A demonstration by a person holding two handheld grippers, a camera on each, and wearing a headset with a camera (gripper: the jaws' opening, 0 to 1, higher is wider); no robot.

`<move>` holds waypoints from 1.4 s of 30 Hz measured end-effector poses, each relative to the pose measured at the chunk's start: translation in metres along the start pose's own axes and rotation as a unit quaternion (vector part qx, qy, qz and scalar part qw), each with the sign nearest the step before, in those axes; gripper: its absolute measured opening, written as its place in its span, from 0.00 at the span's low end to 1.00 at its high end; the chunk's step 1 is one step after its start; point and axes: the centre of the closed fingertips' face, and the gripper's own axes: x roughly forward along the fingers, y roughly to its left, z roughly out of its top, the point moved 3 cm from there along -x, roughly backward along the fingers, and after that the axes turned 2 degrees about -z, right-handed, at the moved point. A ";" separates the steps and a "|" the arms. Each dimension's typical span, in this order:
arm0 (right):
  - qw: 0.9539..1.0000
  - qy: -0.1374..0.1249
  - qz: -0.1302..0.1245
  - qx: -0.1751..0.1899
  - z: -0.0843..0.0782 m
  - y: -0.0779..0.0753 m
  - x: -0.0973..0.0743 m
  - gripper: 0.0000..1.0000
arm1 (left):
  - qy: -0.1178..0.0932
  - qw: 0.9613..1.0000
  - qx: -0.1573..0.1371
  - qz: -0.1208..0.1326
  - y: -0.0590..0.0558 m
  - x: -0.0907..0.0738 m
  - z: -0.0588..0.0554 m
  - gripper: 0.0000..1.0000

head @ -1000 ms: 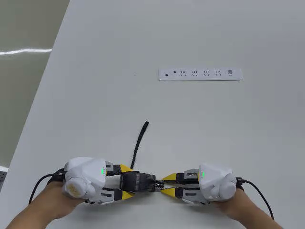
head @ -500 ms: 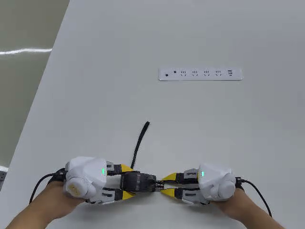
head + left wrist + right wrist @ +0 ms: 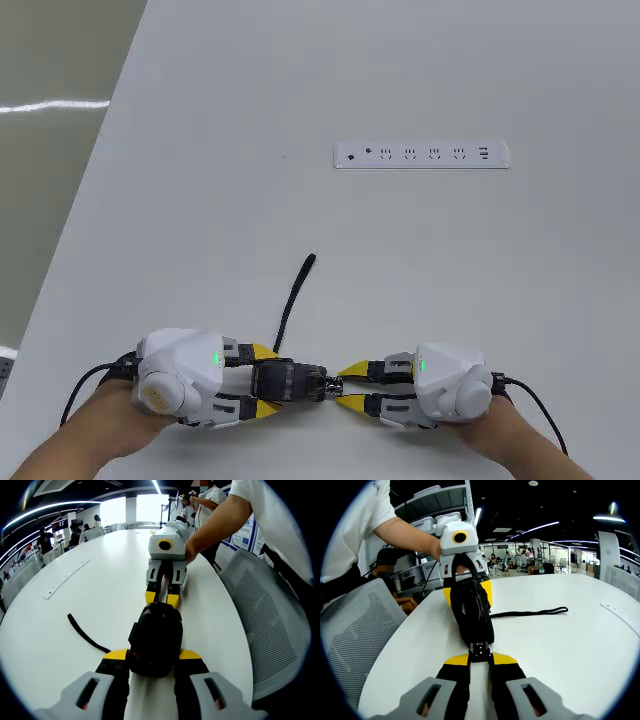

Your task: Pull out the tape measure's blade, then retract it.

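The tape measure sits low in the head view, left of centre, near the worktop's front edge. It is a chunky black case with rounded corners. In the left gripper view it is a dark, slightly glossy block lying lengthwise away from the camera. In the right gripper view it is a long black body narrowing toward a small metal end hook.

The left gripper has its yellow-tipped jaws clamped on the two sides of the case. Its own view shows the gripper with both tips pressed against the black shell.

The right gripper faces it from the right. Its jaws are nearly closed on the end hook at the mouth of the case, as its own view shows. The hook lies right against the case, and no length of blade can be made out between them.

A thin black strap runs from the case up toward the middle of the head view, lying flat on the worktop. A white power strip lies well apart, in the upper right part of the head view.
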 end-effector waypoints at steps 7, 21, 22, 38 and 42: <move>1.000 -0.001 0.001 0.005 0.000 0.000 0.000 0.16 | 0.000 1.000 -0.002 0.000 0.000 0.001 -0.001 0.30; 1.000 -0.004 0.001 -0.004 0.002 0.000 0.006 0.17 | -0.001 1.000 -0.005 -0.003 -0.002 0.001 -0.001 0.31; 1.000 -0.005 0.000 -0.006 0.002 0.000 0.006 0.17 | -0.001 1.000 -0.006 -0.003 -0.002 0.001 -0.001 0.31; 1.000 -0.002 -0.007 -0.029 0.000 0.001 0.009 0.15 | 0.000 1.000 -0.006 -0.003 -0.002 0.002 -0.003 0.32; 0.999 -0.001 -0.007 -0.035 0.000 0.000 0.010 0.14 | 0.001 1.000 -0.006 -0.003 -0.002 0.002 -0.003 0.32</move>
